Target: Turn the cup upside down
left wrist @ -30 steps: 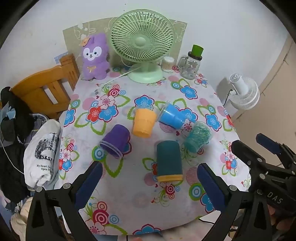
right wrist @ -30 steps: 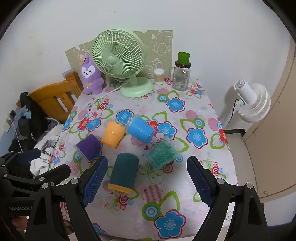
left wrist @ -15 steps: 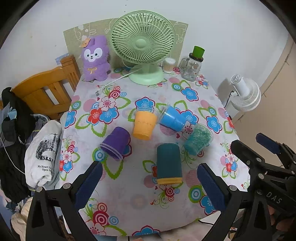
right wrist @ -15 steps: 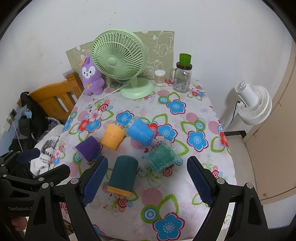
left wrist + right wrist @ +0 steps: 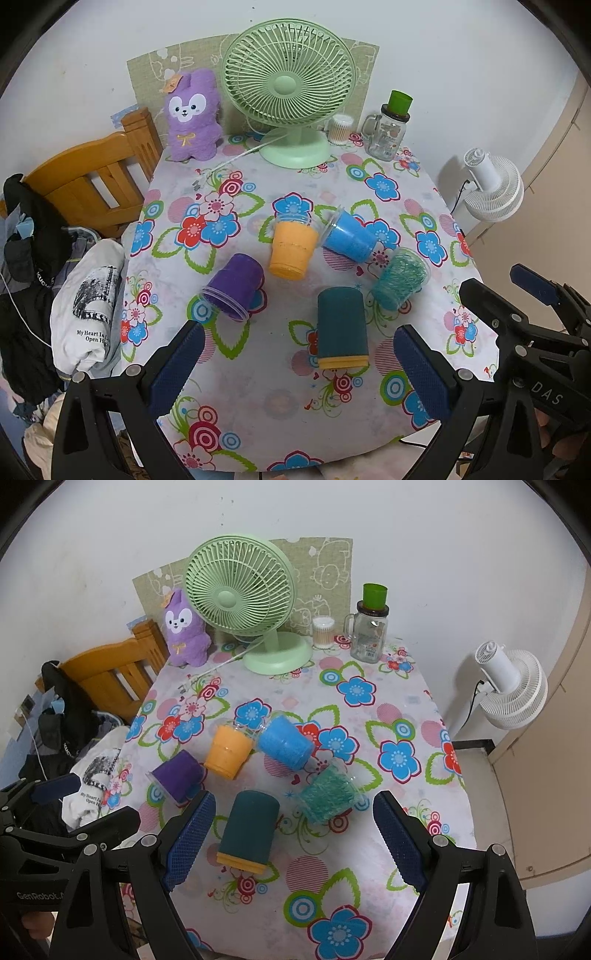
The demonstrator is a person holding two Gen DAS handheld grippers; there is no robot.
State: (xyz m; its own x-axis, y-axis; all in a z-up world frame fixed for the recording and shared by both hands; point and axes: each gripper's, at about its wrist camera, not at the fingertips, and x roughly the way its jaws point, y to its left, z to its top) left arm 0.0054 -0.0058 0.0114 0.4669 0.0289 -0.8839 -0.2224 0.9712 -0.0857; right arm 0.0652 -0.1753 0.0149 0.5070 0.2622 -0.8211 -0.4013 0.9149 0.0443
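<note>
Several cups lie on their sides on the floral tablecloth [image 5: 258, 387]: a dark teal cup [image 5: 341, 326] [image 5: 249, 830] with an orange rim nearest me, a purple cup [image 5: 234, 288] [image 5: 179, 775], an orange cup [image 5: 291, 247] [image 5: 227, 751], a blue cup [image 5: 349, 238] [image 5: 284, 742] and a green glittery cup [image 5: 399, 278] [image 5: 328, 795]. My left gripper [image 5: 299, 369] is open and empty, above the table's near edge. My right gripper [image 5: 293, 842] is open and empty, with the teal cup seen between its fingers but below them.
A green desk fan [image 5: 291, 85], a purple plush toy [image 5: 192, 118], a glass jar with green lid [image 5: 388, 129] and a small cotton-swab container [image 5: 339, 128] stand at the table's back. A wooden chair [image 5: 88, 181] with clothes is left; a white fan [image 5: 493, 188] is right.
Both grippers have pulled back and up slightly, so the table looks a little farther away. The cups have not moved.
</note>
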